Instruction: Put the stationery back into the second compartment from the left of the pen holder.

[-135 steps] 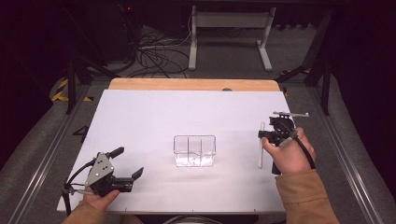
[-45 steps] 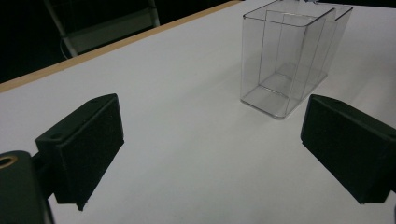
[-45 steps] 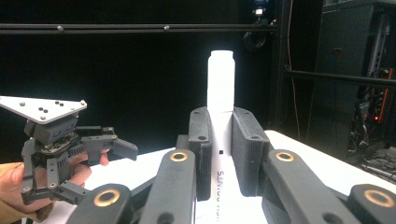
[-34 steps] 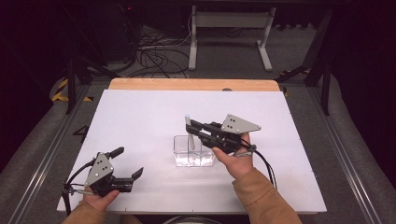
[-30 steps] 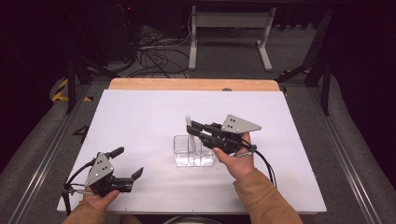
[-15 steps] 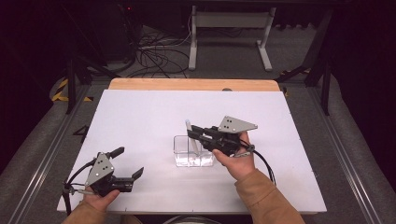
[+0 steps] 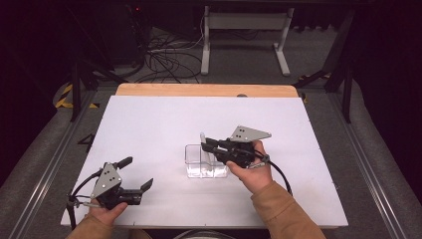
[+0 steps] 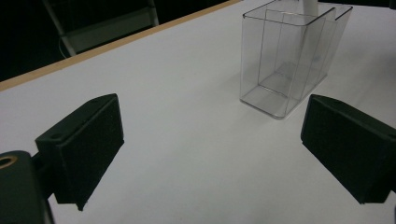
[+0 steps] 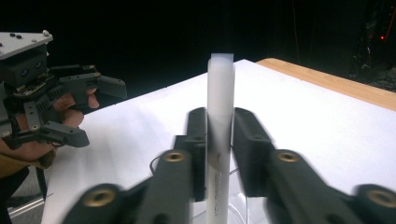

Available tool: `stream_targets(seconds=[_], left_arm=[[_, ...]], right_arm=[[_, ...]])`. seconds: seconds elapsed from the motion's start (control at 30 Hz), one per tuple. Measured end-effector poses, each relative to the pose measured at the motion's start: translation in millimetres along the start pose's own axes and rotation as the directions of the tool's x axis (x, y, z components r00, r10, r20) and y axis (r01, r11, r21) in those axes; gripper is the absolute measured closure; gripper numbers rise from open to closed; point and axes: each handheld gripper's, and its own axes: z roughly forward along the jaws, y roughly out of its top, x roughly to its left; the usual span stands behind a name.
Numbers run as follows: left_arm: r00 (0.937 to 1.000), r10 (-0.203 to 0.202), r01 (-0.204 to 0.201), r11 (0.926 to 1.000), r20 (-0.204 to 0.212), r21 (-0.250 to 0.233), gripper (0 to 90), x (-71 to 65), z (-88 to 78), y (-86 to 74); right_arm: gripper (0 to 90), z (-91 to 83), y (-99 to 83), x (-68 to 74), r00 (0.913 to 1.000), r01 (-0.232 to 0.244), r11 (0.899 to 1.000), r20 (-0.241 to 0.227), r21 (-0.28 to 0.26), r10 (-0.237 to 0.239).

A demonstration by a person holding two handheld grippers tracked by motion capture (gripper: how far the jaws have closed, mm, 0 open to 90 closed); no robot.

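- At the middle of the white desk (image 7: pixel 149 124) stood a clear divided box (image 7: pixel 199 164), and the right tool (image 7: pixel 204 144) hung just over its top edge with a white stick (image 7: pixel 202 137) upright between the jaws.
- In the right gripper view the stick (image 9: pixel 219 121) ran straight up the gap, its lower end already down inside the box.
- The right tool's jaws had just been opening; a thin gap showed beside the stick, at least on one side, so they no longer seemed to clamp it.
- The left tool (image 7: pixel 137 174) rested near the front left corner of the desk, well apart from the box, jaws wide apart and nothing between them.
- From the left gripper view the box (image 8: pixel 289 60) stood ahead with the stick (image 8: pixel 308 7) rising out of its far compartment.
- Judged from this, the carrying and lowering were done and the release was under way.
- Left to do: let the stick settle against the box wall, then draw the right tool up and clear without tipping the box.
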Motion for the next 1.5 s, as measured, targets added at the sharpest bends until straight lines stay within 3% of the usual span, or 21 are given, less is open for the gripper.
stream_targets(seconds=[0.03,0.1,0.17,0.33,0.57,0.8,1.0,1.17,1.5], left_arm=[[1.0000,-0.001,0.001,1.0000,-0.001,-0.001,6.7,0.0,0.0,0.0],[1.0000,-0.001,0.001,1.0000,-0.001,-0.002,6.7,0.0,0.2,0.0],[1.0000,0.000,0.000,1.0000,0.000,0.000,6.7,-0.2,0.0,0.1],[1.0000,-0.002,0.002,1.0000,-0.002,-0.001,6.7,-0.2,-0.3,0.2],[1.0000,-0.002,0.002,1.0000,-0.006,-0.004,6.7,0.1,-1.5,0.6],[0.9999,0.000,0.000,1.0000,-0.011,-0.008,6.7,-0.1,-2.0,1.2],[0.9999,-0.006,0.006,0.9999,-0.010,-0.015,6.6,0.6,-3.6,1.4],[0.9998,-0.007,0.006,0.9997,-0.016,-0.022,6.6,0.5,-4.3,1.7],[0.9995,-0.017,0.016,0.9994,-0.026,-0.031,6.5,0.3,-5.6,2.8]], right_arm=[[56.7,0.2,0.6,0.2,1.0000,-0.001,1.000,0.002,-0.008,0.002],[50.6,-1.6,2.6,1.3,0.9997,0.012,1.000,0.020,-0.010,-0.011],[37.7,-3.1,4.7,2.7,0.9995,0.011,1.000,0.029,-0.002,-0.011],[20.6,-9.0,12.9,7.6,0.9946,0.083,0.996,0.064,-0.036,-0.081],[16.8,-23.4,24.1,11.6,0.9908,0.119,0.991,0.072,-0.059,-0.115],[14.8,-30.7,25.9,10.9,0.9895,0.123,0.991,0.084,-0.059,-0.118],[12.5,-46.1,26.3,7.9,0.9822,0.144,0.988,0.129,-0.048,-0.137],[12.5,-68.8,16.5,0.4,0.9752,0.148,0.988,0.173,-0.044,-0.138],[12.8,-113.0,-14.8,-19.8,0.9625,0.111,0.994,0.252,-0.025,-0.101]])
